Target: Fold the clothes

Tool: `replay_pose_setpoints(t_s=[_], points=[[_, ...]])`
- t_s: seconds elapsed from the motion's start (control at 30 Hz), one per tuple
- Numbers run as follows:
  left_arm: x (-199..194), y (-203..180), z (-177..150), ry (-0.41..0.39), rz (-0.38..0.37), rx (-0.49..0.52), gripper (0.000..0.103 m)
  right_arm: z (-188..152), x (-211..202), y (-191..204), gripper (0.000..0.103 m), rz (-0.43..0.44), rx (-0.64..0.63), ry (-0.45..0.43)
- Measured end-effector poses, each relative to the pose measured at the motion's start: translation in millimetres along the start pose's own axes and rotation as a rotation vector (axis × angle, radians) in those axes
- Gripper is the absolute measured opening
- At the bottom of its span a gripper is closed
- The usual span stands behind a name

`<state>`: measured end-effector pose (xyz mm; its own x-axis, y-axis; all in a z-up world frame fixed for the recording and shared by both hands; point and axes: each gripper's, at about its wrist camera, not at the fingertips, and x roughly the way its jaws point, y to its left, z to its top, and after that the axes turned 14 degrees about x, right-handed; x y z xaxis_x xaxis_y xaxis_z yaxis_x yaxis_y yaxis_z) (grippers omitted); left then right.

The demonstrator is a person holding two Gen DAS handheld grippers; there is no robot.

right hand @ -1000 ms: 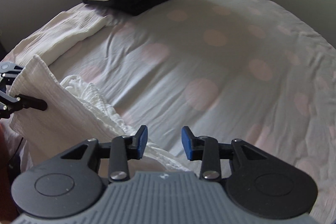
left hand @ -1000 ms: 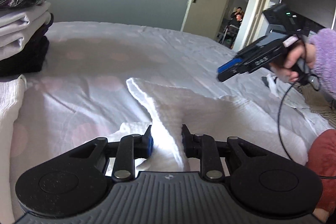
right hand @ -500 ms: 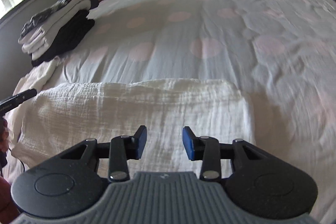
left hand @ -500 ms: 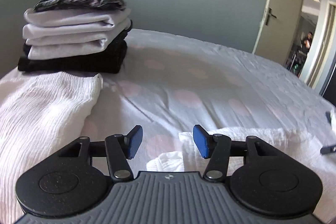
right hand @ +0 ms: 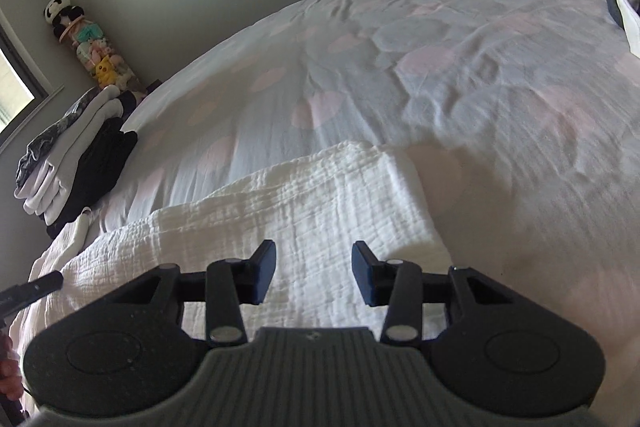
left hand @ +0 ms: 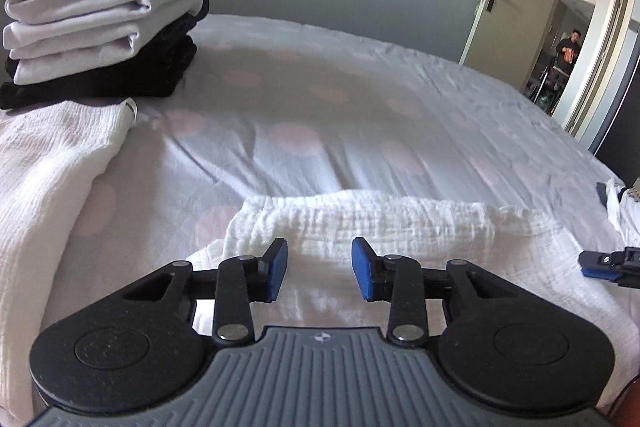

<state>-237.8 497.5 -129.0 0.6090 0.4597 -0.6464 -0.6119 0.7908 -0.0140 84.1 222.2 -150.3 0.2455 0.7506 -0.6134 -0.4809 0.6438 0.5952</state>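
My left gripper [left hand: 319,269] hangs over the folded white garment [left hand: 400,223], jaws just narrowed yet spread, pinching nothing. My right gripper [right hand: 314,273] hangs over its right end, jaws just widened, also empty. The garment lies flat at the bed's [left hand: 320,115] near edge; folded stack [left hand: 100,27] far left.
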Motion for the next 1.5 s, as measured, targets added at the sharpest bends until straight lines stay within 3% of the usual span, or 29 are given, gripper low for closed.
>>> replay_pose_setpoints(t_s=[0.1,0.27,0.37,0.5,0.73,0.83,0.9,1.1,1.23,1.5], points=[[23.0,5.4,-9.2,0.066,0.017,-0.020,0.032,5.0,3.1,-4.4,0.046,-0.013,0.007,-0.039],[31.9,8.1,-22.7,0.087,0.038,0.004,0.023,15.7,10.3,-11.9,0.047,-0.100,-0.020,-0.114],[31.7,6.0,-21.9,0.092,0.048,0.017,0.023,20.7,16.1,-23.3,0.056,-0.109,0.029,-0.095],[30.6,6.0,-21.2,0.093,0.052,0.003,0.023,22.2,22.0,-27.6,0.059,-0.120,0.040,-0.066],[29.2,2.2,-19.8,0.101,0.068,0.000,0.023,17.3,30.4,-27.9,0.058,-0.144,0.026,-0.013],[29.3,0.8,-19.3,0.102,0.073,0.008,0.023,15.3,29.6,-26.4,0.039,-0.133,0.021,-0.001],[28.4,2.0,-19.6,0.098,0.068,0.003,0.023,15.0,28.4,-26.7,0.021,-0.106,0.038,0.012],[21.8,2.0,-16.9,0.080,0.064,0.014,0.023,18.5,14.0,-15.6,0.014,-0.063,0.062,-0.005],[10.8,2.1,-13.4,0.053,0.070,0.011,0.023,19.5,-6.9,13.6,0.012,-0.008,0.025,-0.006],[-37.6,27.3,-10.6,-0.037,0.046,-0.145,0.026,13.7,-33.7,101.3,0.011,0.167,0.054,0.039]])
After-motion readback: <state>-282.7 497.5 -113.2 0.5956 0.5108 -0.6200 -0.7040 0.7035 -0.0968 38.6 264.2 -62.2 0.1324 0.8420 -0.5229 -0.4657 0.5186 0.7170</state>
